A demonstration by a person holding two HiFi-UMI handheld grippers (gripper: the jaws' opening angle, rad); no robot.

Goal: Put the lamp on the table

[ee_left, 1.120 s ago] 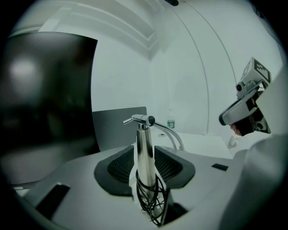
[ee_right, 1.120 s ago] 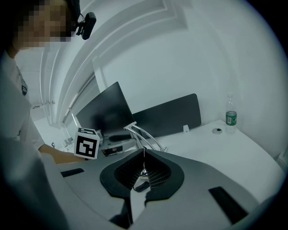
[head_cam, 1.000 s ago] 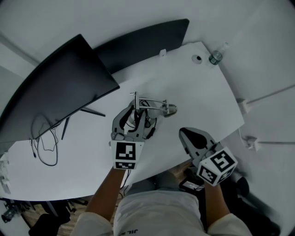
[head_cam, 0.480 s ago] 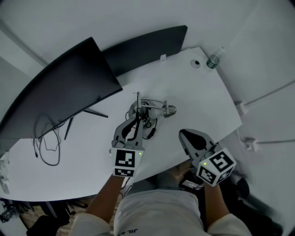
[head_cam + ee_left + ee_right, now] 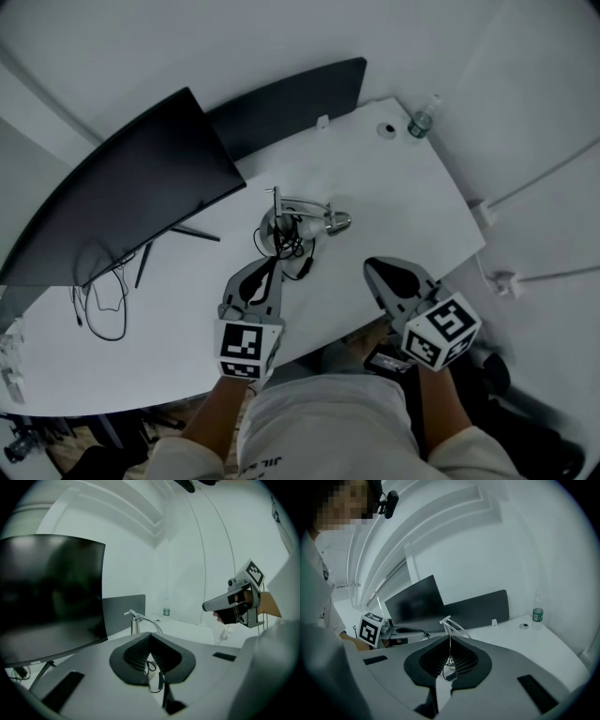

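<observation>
A silver desk lamp (image 5: 298, 225) with a round base, folded arm and coiled black cord rests on the white table (image 5: 384, 187). My left gripper (image 5: 273, 265) sits just short of the lamp's near side, shut and empty. In the left gripper view the gripper's (image 5: 150, 638) jaws meet, with the lamp (image 5: 136, 622) standing beyond them. My right gripper (image 5: 371, 268) hovers over the table's front edge, right of the lamp, also shut on nothing. From the right gripper view the gripper (image 5: 449, 640) points at the lamp (image 5: 451, 623).
A large dark monitor (image 5: 122, 187) stands at the left with loose cables (image 5: 98, 300) beside its stand. A dark panel (image 5: 281, 94) runs along the table's back. A water bottle (image 5: 419, 120) and a round hole (image 5: 386, 129) are at the far right corner.
My left gripper, wide open around the lamp a second ago, has drawn back toward the person and shut. The lamp stays on the table. The right gripper has hardly moved.
</observation>
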